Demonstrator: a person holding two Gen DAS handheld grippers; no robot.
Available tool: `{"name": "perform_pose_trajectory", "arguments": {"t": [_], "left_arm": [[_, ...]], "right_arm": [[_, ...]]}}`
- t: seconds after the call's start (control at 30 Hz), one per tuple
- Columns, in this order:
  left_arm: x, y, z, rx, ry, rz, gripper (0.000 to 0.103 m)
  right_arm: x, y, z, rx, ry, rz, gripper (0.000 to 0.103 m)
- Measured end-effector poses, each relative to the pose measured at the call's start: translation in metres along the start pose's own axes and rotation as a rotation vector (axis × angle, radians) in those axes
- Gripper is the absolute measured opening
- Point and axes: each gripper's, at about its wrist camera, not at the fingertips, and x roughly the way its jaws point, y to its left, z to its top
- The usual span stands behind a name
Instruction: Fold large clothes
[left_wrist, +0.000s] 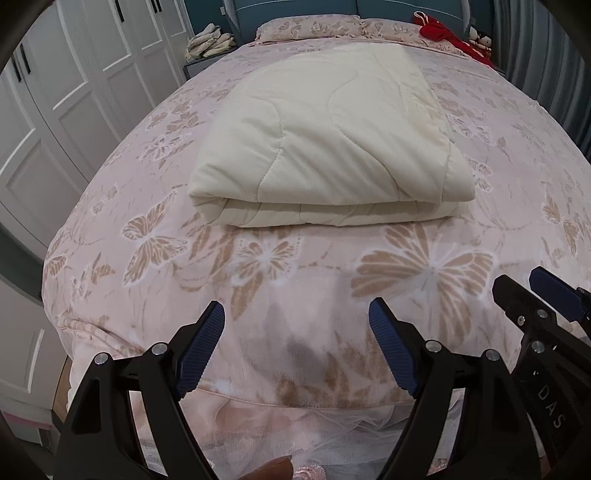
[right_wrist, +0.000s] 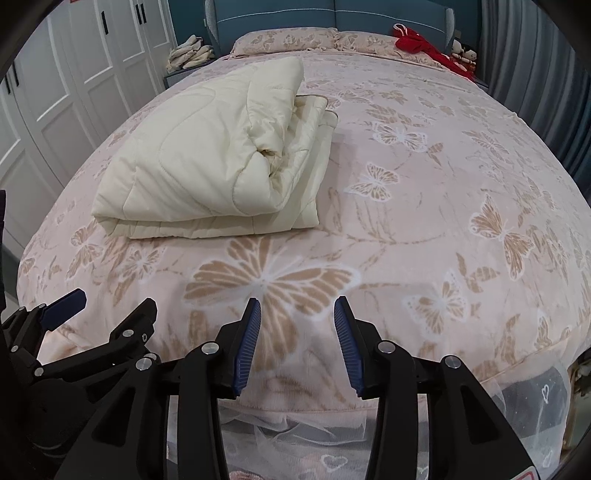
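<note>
folded cream quilt (left_wrist: 325, 136) on bed (left_wrist: 369, 266), claws empty

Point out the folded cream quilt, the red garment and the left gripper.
folded cream quilt (left_wrist: 325, 136), left wrist view, middle of its top layer.
red garment (right_wrist: 417, 43), right wrist view, its bunched part by the headboard.
left gripper (left_wrist: 297, 314), left wrist view, midway between its fingertips.

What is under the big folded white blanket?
The cream quilt lies on the pink butterfly bedspread. What the bedspread looks like right beneath it is hidden.
</note>
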Motion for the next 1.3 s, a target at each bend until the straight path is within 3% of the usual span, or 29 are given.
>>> {"name": "perform_pose_trajectory", "arguments": {"t": [1.3], "left_arm": [[-0.009, 0.016, -0.019, -0.035, -0.037, 0.0, 0.078]], "right_arm": [[-0.008, 0.019, -0.017, -0.032, -0.031, -0.033, 0.042]]}}
